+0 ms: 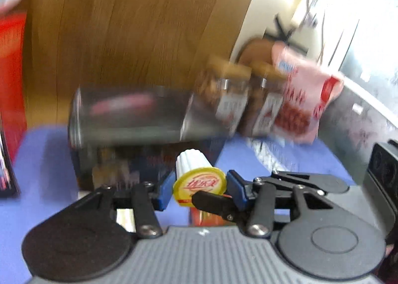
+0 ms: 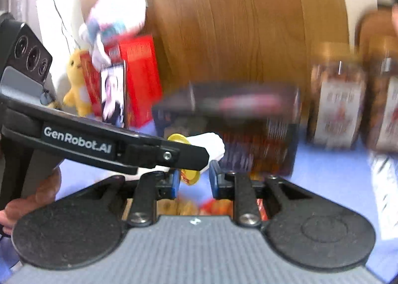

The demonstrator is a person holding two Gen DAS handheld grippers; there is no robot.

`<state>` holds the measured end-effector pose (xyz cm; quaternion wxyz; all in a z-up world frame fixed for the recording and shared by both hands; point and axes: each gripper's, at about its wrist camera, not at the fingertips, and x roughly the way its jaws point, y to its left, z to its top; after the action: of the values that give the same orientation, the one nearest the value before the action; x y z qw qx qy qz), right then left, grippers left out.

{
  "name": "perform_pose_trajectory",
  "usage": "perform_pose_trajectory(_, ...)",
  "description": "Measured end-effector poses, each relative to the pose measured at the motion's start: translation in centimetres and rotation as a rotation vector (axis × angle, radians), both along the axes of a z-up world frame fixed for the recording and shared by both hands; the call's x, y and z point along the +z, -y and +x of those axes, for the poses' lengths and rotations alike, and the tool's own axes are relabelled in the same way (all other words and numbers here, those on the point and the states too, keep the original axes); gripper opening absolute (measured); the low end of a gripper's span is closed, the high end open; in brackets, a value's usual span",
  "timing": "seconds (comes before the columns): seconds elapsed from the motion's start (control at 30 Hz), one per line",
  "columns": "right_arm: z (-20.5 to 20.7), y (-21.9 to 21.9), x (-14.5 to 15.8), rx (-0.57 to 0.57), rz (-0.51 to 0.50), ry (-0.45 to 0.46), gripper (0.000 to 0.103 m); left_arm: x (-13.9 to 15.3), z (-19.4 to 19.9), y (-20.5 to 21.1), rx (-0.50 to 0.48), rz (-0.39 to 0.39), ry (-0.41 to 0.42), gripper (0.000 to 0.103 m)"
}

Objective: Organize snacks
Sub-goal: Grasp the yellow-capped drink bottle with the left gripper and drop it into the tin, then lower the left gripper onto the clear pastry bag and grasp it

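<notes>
My left gripper (image 1: 199, 188) is shut on a small white ribbed cup with a yellow foil lid (image 1: 196, 177), held sideways above the blue table. The same cup (image 2: 211, 145) shows in the right wrist view, gripped by the left gripper's black fingers (image 2: 189, 157). My right gripper (image 2: 194, 180) is open and empty just below and behind the cup. A dark snack box (image 1: 139, 154) with a grey box (image 1: 129, 114) lying on top stands right ahead. Two brown-lidded jars (image 1: 223, 94) and a pink snack bag (image 1: 301, 102) stand to the right.
A wooden panel (image 1: 136, 22) rises behind the snacks. Red boxes (image 2: 139, 72) and a yellow plush toy (image 2: 74, 82) stand at the left, with a white plush (image 2: 117, 15) above. Snack packets (image 2: 189, 206) lie under my right gripper. The blue tabletop (image 1: 44, 159) spreads around.
</notes>
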<state>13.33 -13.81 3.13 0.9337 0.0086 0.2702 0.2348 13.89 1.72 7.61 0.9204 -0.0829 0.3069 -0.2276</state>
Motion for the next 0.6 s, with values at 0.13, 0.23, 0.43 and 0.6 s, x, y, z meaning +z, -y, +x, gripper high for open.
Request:
perform_pose_trajectory(0.13, 3.2, -0.8, 0.9, -0.038, 0.018, 0.066, 0.027, 1.7, 3.2, -0.6, 0.048, -0.001, 0.065, 0.046)
perform_pose_trajectory(0.23, 5.7, -1.6, 0.2, -0.054, 0.012, 0.046, 0.027, 1.1, 5.9, -1.9, 0.088, -0.053, 0.012, 0.046)
perform_pose_trajectory(0.43, 6.7, -2.0, -0.4, -0.057, -0.012, 0.027, 0.034, -0.7, 7.7, -3.3, 0.133, -0.057, -0.025, 0.051)
perform_pose_trajectory(0.6, 4.1, 0.8, 1.0, -0.096, 0.093, 0.031, 0.046, 0.7, 4.5, -7.7, 0.187, -0.102, 0.029, 0.070)
